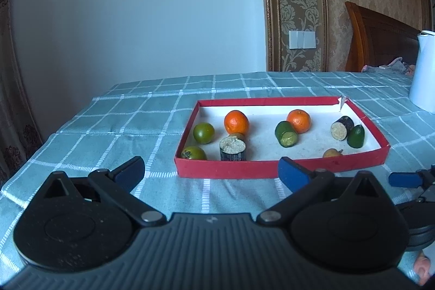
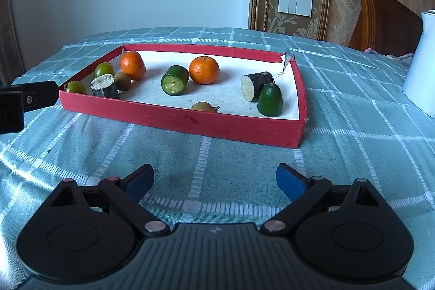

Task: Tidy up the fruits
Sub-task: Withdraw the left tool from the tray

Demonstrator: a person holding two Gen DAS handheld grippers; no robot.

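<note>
A shallow red box (image 1: 233, 170) (image 2: 174, 117) with a white floor holds all the fruit. Inside lie two oranges (image 1: 236, 122) (image 2: 204, 69), small green round fruits (image 1: 203, 133) at its left end, a cut green piece (image 1: 286, 133) (image 2: 174, 80), two dark cut stubs (image 1: 233, 148) (image 2: 255, 86), a green cone-shaped piece (image 2: 270, 100) and a brown fruit (image 2: 204, 107) by the near wall. My left gripper (image 1: 210, 170) hangs open just short of the box's near wall, nothing between its fingers. My right gripper (image 2: 214, 180) is open over bare cloth, well short of the box.
The table wears a teal checked cloth (image 2: 217, 181). A white jug (image 1: 422, 72) (image 2: 420, 67) stands right of the box. A wooden headboard (image 1: 378, 37) and patterned wall lie behind. The left gripper's finger (image 2: 40, 97) shows at the right wrist view's left edge.
</note>
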